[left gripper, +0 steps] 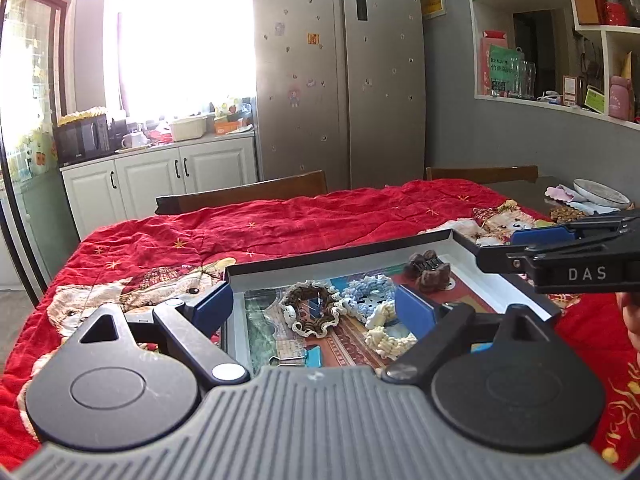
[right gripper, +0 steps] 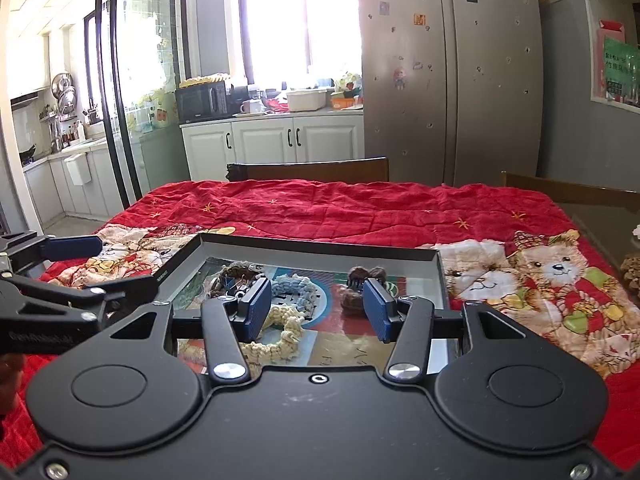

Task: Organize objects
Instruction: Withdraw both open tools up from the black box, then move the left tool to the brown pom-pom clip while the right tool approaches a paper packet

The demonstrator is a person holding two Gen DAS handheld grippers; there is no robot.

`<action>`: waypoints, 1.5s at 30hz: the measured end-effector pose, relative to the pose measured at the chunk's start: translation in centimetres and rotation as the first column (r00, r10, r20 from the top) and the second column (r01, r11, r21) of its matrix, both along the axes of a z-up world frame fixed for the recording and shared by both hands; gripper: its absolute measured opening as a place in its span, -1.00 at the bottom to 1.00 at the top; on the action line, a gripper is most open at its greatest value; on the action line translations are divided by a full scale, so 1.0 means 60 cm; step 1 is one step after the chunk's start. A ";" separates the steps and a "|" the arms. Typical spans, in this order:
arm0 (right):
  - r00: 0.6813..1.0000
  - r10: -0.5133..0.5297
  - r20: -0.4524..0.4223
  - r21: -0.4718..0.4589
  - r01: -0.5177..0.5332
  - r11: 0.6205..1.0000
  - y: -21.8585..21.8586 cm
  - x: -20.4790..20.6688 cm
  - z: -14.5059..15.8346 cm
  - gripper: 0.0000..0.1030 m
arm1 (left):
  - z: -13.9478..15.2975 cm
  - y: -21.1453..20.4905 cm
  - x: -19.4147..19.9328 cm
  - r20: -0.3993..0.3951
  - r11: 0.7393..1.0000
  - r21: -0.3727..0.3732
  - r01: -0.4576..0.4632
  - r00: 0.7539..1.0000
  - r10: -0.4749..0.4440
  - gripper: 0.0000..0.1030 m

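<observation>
Here both grippers hang over the shallow box point(right gripper: 320, 249) on the red quilt point(right gripper: 360, 208), jaws parted and holding nothing: left gripper point(left gripper: 320, 306) wide, right gripper point(right gripper: 318, 308) narrower. Inside lie 4 scrunchies (brown point(right gripper: 360, 280), blue point(right gripper: 292, 288), cream point(right gripper: 280, 332), dark-trimmed point(left gripper: 308, 308)).

Table under a red bear-print quilt point(right gripper: 360, 208), shallow box lid point(right gripper: 320, 247) on top.

A red quilted cloth point(right gripper: 320, 208) with gold stars and teddy-bear prints covers the table. The shallow black-rimmed box point(right gripper: 320, 249), white inside, holds a brown-and-cream scrunchie point(left gripper: 310, 310), a pale blue one point(left gripper: 366, 292), a cream one point(right gripper: 280, 332) and a dark brown fuzzy clip point(left gripper: 428, 274).
</observation>
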State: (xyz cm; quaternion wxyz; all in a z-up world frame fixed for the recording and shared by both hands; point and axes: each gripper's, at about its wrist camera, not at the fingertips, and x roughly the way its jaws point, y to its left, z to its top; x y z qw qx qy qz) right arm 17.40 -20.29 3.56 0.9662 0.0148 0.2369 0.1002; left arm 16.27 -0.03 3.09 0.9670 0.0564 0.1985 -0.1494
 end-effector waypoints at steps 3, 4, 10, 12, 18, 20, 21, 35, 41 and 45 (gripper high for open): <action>1.000 -0.002 0.005 0.006 0.002 1.000 -0.010 -0.017 0.008 -0.05 | 0.010 0.006 -0.015 0.006 1.000 -0.001 -0.001 1.000 0.001 0.82; 1.000 -0.003 0.007 0.006 0.003 1.000 -0.013 -0.023 0.011 -0.05 | 0.013 0.008 -0.021 0.008 1.000 -0.001 -0.004 1.000 0.004 0.83; 1.000 -0.005 0.015 0.009 0.005 1.000 -0.029 -0.058 0.024 -0.05 | 0.022 0.021 -0.045 0.005 1.000 -0.010 -0.014 1.000 0.014 0.85; 1.000 -0.001 0.017 0.009 0.000 1.000 -0.033 -0.071 0.025 -0.05 | 0.021 0.025 -0.053 0.002 1.000 -0.014 -0.018 1.000 0.018 0.85; 1.000 0.015 0.014 -0.006 -0.015 1.000 -0.036 -0.110 0.021 -0.04 | 0.012 0.037 -0.075 -0.018 0.999 -0.017 -0.029 0.999 0.029 0.85; 1.000 0.008 0.011 -0.008 -0.008 1.000 -0.037 -0.121 0.017 -0.04 | 0.008 0.039 -0.082 -0.029 0.999 -0.020 -0.031 0.999 0.030 0.85; 1.000 0.003 0.008 -0.007 -0.003 1.000 -0.039 -0.124 0.014 -0.04 | 0.004 0.040 -0.085 -0.034 0.999 -0.020 -0.031 0.999 0.030 0.85; 0.992 -0.066 -0.110 -0.024 0.064 0.998 -0.062 -0.129 -0.094 -0.04 | -0.077 0.036 -0.090 -0.133 0.997 -0.023 -0.071 0.989 0.067 0.86; 0.987 -0.080 -0.136 -0.039 0.075 0.996 -0.059 -0.117 -0.121 -0.04 | -0.105 0.036 -0.085 -0.173 0.995 -0.030 -0.093 0.981 0.086 0.86; 0.985 -0.083 -0.148 -0.038 0.078 0.996 -0.059 -0.111 -0.129 -0.04 | -0.120 0.037 -0.081 -0.197 0.994 -0.035 -0.106 0.976 0.097 0.86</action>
